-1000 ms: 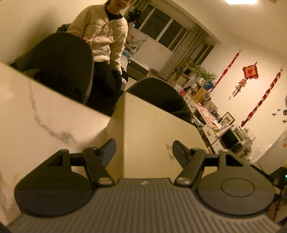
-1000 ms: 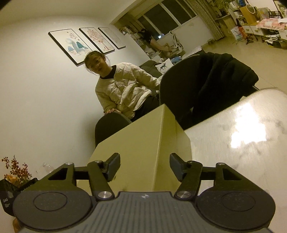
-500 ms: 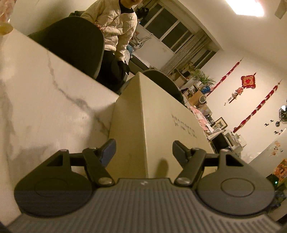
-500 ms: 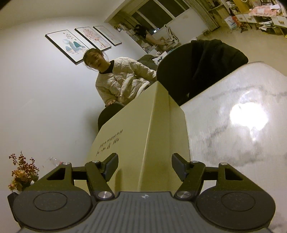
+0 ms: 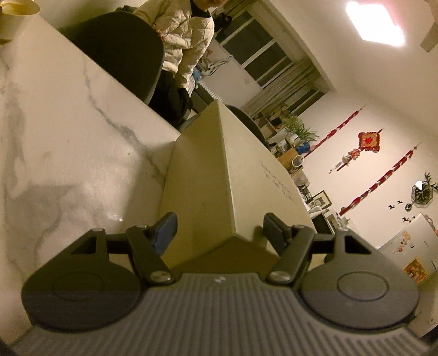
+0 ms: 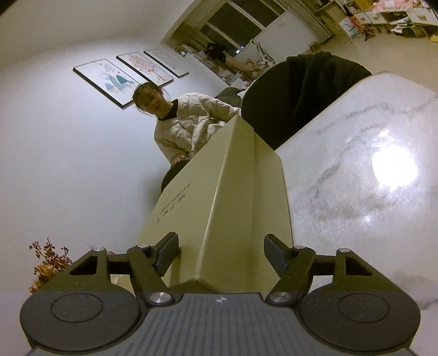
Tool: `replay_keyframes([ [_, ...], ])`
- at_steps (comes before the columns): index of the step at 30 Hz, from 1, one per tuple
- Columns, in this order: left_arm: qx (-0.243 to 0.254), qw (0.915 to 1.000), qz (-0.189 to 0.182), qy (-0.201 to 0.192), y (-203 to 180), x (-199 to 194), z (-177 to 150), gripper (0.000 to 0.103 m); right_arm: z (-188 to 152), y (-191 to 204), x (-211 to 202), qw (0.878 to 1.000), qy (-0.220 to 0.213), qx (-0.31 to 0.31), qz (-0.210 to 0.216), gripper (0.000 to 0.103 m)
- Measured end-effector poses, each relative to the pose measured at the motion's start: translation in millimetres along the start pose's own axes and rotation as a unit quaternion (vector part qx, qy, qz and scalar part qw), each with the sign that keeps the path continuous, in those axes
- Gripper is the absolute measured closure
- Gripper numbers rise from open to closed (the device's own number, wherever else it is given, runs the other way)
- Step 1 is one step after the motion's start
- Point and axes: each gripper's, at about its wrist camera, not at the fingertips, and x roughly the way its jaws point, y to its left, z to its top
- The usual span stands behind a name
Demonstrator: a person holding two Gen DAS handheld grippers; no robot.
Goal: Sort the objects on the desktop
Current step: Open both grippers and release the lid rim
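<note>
Straddling opposite corners of the box (image 5: 246, 175), left gripper (image 5: 220, 228) and right gripper (image 6: 220, 253) stand apart, unclamped; the right has just been opening. Box looks stiff, smooth, probably light. Grip its top edges from both ends on the bench (image 5: 68, 123).

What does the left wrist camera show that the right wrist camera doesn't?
Only the left wrist view shows the red wall hangings, a ceiling light and a potted plant. Only the right wrist view shows three framed pictures, dried flowers and a bright glare on the table. Both show the beige box on the marble table, a box corner between each gripper's open fingers (left gripper, right gripper), dark chairs, and a person in a white jacket.
</note>
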Motion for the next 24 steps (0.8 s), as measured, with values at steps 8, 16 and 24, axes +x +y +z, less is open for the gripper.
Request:
replay_keyframes([
  [8, -0.026, 0.9997, -0.002, -0.004, 5, -1, -5, 0.026, -5, -18, 1, 0.999, -0.008, 0.044, 0.019, 0.019],
  [16, -0.001, 0.9989, 0.047, 0.002, -21, -31, -22, 0.018, -15, 1, -16, 0.999, -0.024, 0.023, -0.021, 0.018],
  [24, 0.063, 0.9888, 0.134, 0.019, -44, -42, -47, 0.0, -42, 15, -35, 0.998, -0.025, 0.002, -0.061, 0.013],
])
